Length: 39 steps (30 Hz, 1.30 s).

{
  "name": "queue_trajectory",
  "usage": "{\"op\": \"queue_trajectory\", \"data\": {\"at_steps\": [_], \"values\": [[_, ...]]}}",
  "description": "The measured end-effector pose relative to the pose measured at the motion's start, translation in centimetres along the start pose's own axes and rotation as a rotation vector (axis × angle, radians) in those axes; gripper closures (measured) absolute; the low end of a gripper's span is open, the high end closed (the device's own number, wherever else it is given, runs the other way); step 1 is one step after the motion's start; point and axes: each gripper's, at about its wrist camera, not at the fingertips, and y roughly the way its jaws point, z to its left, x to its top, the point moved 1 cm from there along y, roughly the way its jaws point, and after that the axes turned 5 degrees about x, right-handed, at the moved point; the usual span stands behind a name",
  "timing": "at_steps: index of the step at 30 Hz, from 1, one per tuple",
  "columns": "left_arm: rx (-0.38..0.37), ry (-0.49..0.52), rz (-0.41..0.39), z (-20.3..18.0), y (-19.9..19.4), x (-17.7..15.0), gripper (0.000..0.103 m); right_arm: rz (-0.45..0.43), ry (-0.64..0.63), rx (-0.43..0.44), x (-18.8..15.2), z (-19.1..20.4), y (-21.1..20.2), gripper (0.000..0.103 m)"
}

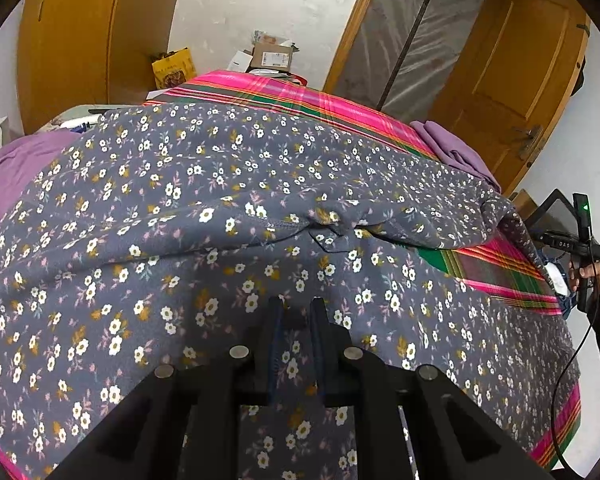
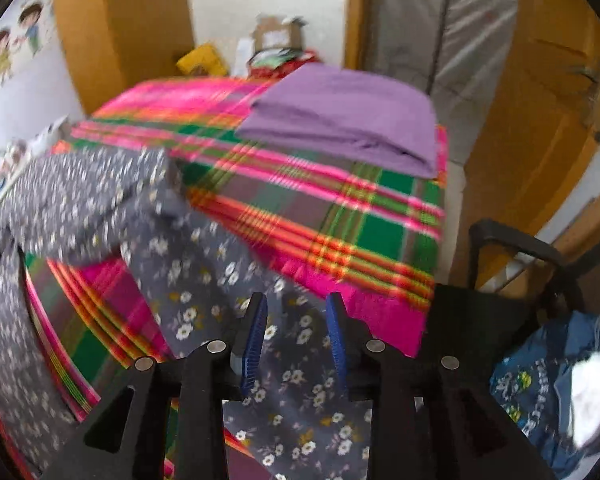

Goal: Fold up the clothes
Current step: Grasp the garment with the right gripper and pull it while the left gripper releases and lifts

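Two grippers are working: the left gripper (image 1: 296,308) is pinching the floral garment (image 1: 220,200), while the right gripper (image 2: 296,312) is hanging with jaws apart, gripping nothing, above that garment sprawling over the plaid blanket (image 2: 320,208).

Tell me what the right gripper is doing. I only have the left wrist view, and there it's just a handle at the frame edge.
Observer: The right gripper is open. Its blue pads stand apart with nothing pinched.
Operator: Anything under it?
Observer: A strip of the flowered garment lies below the gap, hanging over the edge of the bed. That view is blurred.
Operator: What's beside the bed on that side?
Observer: A black chair, with a blue bag in front of it.
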Motion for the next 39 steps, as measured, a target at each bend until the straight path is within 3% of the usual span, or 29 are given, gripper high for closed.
{"op": "queue_trajectory", "data": {"at_steps": [5,9,12,15,19,21,24,27,30,33,39], "values": [[0.031,0.022,-0.001,-0.4,0.0,0.0,0.089,0.059,-0.102,0.05,1.1,1.1,2.4,0.072],[0.05,0.031,0.002,-0.7,0.0,0.0,0.089,0.054,-0.093,0.09,1.5,0.6,3.0,0.072],[0.059,0.028,0.022,-0.9,0.0,0.4,0.089,0.037,-0.108,0.084,1.3,0.9,2.6,0.096],[0.035,0.022,0.037,-1.2,0.0,0.9,0.089,-0.01,-0.127,0.029,1.5,1.7,1.3,0.099],[0.01,0.037,0.008,-2.0,-0.7,1.7,0.089,-0.146,-0.118,-0.062,1.9,2.9,-3.2,0.099],[-0.009,0.041,-0.004,-2.5,-1.0,1.9,0.089,-0.202,-0.129,-0.063,1.4,4.3,-5.9,0.099],[-0.032,0.053,-0.008,-3.3,-1.2,1.9,0.089,-0.229,-0.182,-0.04,-0.3,7.8,-8.5,0.099],[-0.056,0.075,0.004,-4.2,-1.1,1.6,0.089,-0.183,-0.291,-0.021,-3.2,11.5,-9.7,0.099],[-0.082,0.106,0.02,-5.5,-0.8,1.3,0.089,-0.114,-0.345,-0.019,-4.2,12.5,-8.6,0.095],[-0.119,0.135,0.028,-7.3,-0.8,1.0,0.089,-0.093,-0.295,-0.05,-3.0,10.7,-6.3,0.075],[-0.176,0.278,0.042,-13.8,0.0,1.6,0.089,-0.053,-0.2,-0.06,0.8,5.7,-1.7,0.075]]}}
